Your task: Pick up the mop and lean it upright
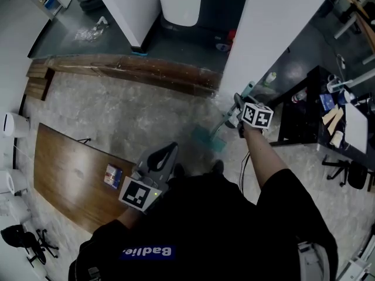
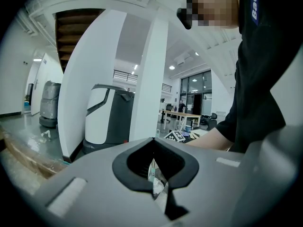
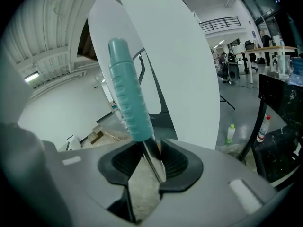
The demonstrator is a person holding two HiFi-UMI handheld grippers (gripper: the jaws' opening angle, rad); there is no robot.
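Beside white pillar (image 1: 275,34), grips mop (image 1: 222,123) with right gripper (image 1: 237,109), clenched on bare shaft just under teal handle (image 3: 127,96). Holds left gripper (image 1: 166,152) closed, empty. Rates pickup done, mop tilted, head near floor; leaves leaning it upright against white pillar to do.

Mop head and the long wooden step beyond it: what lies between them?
Nothing. In the head view, only bare pale stone floor separates the mop head from the wooden step.

Ribbed teal plastic mop grip (image 3: 129,98), shiny metal mop shaft (image 3: 154,159); glossy wooden board (image 1: 64,174)
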